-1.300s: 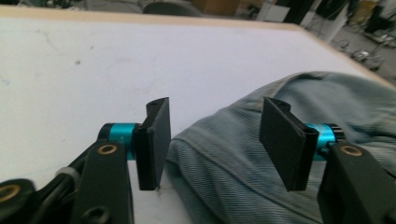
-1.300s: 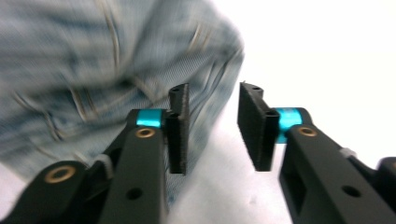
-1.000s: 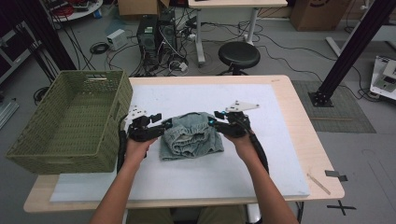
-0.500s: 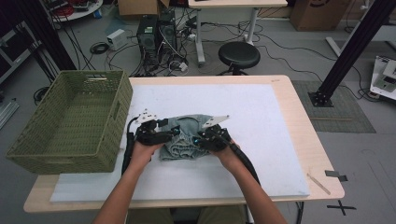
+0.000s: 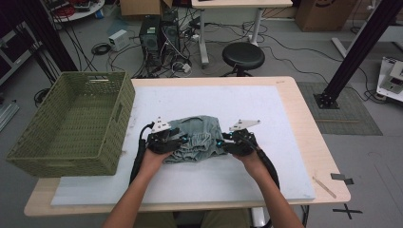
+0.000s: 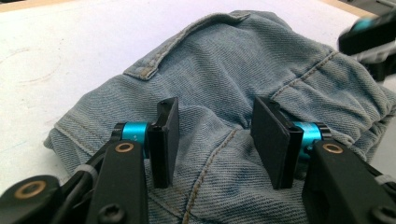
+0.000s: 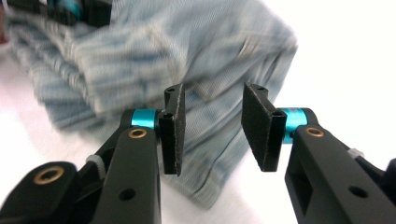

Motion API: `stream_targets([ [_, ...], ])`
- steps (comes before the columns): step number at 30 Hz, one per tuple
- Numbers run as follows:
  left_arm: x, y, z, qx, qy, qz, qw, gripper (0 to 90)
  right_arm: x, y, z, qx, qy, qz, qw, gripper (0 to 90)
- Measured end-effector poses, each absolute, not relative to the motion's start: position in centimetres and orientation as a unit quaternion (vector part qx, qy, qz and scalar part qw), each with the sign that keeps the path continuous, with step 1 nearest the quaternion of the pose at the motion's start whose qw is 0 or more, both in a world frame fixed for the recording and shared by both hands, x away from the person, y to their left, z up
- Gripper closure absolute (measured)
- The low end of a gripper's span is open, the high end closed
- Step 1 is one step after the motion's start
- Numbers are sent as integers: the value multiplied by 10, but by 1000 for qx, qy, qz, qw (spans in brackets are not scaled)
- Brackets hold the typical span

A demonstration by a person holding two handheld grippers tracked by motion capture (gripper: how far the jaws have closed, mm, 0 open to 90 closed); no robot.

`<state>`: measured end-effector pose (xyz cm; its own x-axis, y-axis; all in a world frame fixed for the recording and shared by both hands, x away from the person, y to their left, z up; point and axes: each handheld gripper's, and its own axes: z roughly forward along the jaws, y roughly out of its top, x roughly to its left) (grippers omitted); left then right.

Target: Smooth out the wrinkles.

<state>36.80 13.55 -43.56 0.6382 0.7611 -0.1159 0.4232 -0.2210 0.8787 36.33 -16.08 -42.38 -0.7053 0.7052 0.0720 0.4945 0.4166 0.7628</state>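
Denim lies bunched in the middle of the white mat (image 5: 285, 123): a folded pair of jeans shorts (image 5: 197, 137), compact and layered, with a waistband seam and stitched panels showing on top in the left gripper view. The left gripper (image 5: 183, 140) sits at the bundle's left edge and the right gripper (image 5: 222, 143) at its right edge, one on each side and both down at table level. In the left gripper view the jaws stand well apart with the denim (image 6: 224, 93) spread beneath and between them, the pads resting on or just over the cloth without pinching it. In the right gripper view the jaws are likewise apart, the folded edge of the shorts (image 7: 154, 60) just beyond their tips, nothing caught between the pads; that view is blurred, so I cannot tell whether the tips touch the fabric. The green woven basket (image 5: 71, 123) stands at the mat's left side, near the bundle but apart from it, with no clothing visible inside it. Judging from this, the folding looks largely finished, since the garment is already a tidy stacked packet. What seems left is to close both claws on the sides of the packet, lift it without letting the layers spill, and carry it over into the basket.
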Motion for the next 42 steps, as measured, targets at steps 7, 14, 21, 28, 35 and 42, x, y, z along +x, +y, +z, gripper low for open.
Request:
stream_targets([
  [7,368,136,-436,764,384,174,487,532,363,-141,-440,321,876,323,157,850],
  [14,368,136,-436,763,384,173,490,534,360,-154,-420,330,846,387,158,811],
  [21,368,138,-436,759,384,168,499,532,362,-139,-430,305,868,367,137,804],
  [28,369,139,-437,759,383,163,501,533,360,-141,-439,301,880,340,139,816],
  [35,369,138,-439,760,384,158,500,538,359,-138,-438,299,889,308,161,869],
  [42,362,148,-425,732,388,177,531,447,358,-161,-430,342,836,404,145,572],
])
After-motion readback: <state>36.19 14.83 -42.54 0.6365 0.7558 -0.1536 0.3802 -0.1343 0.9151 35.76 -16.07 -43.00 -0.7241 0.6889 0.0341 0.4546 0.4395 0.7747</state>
